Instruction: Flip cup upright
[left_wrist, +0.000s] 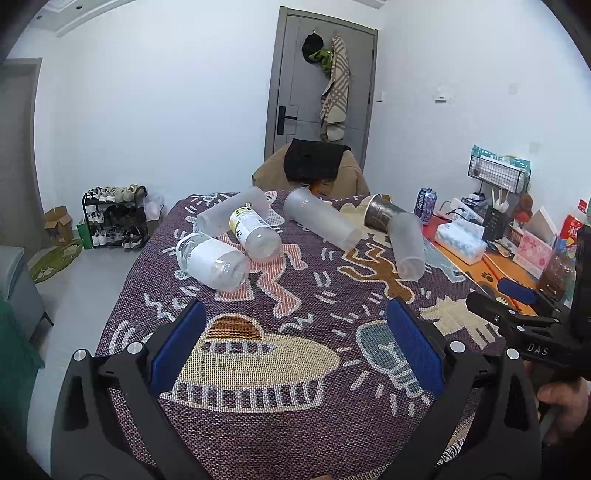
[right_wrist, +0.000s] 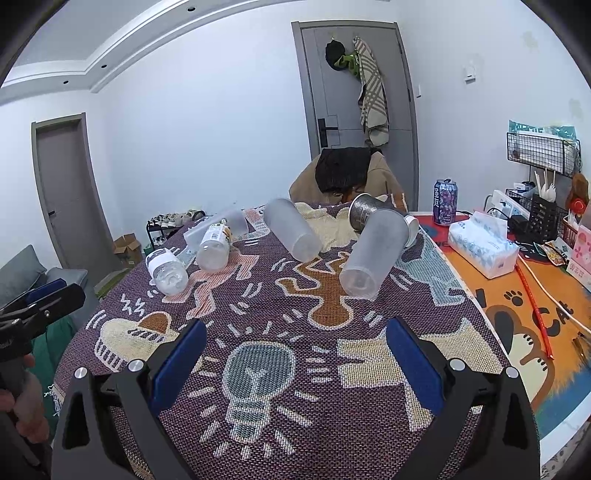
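Three frosted plastic cups lie on their sides on the patterned cloth: one at the far left (left_wrist: 231, 210) (right_wrist: 221, 225), one in the middle (left_wrist: 321, 219) (right_wrist: 291, 229), one at the right (left_wrist: 406, 245) (right_wrist: 373, 253). A dark paper cup (left_wrist: 382, 214) (right_wrist: 364, 212) lies tipped behind the right one. Two clear bottles (left_wrist: 212, 260) (left_wrist: 255, 234) lie at the left. My left gripper (left_wrist: 295, 343) is open and empty over the near cloth. My right gripper (right_wrist: 295, 354) is open and empty, also short of the cups. It shows at the right of the left wrist view (left_wrist: 517, 306).
An orange mat (right_wrist: 517, 302) at the right carries a tissue pack (right_wrist: 484, 247), a soda can (right_wrist: 445, 201) and desk clutter. A chair with a jacket (right_wrist: 347, 173) stands behind the table. A shoe rack (left_wrist: 114, 218) stands on the floor at the left.
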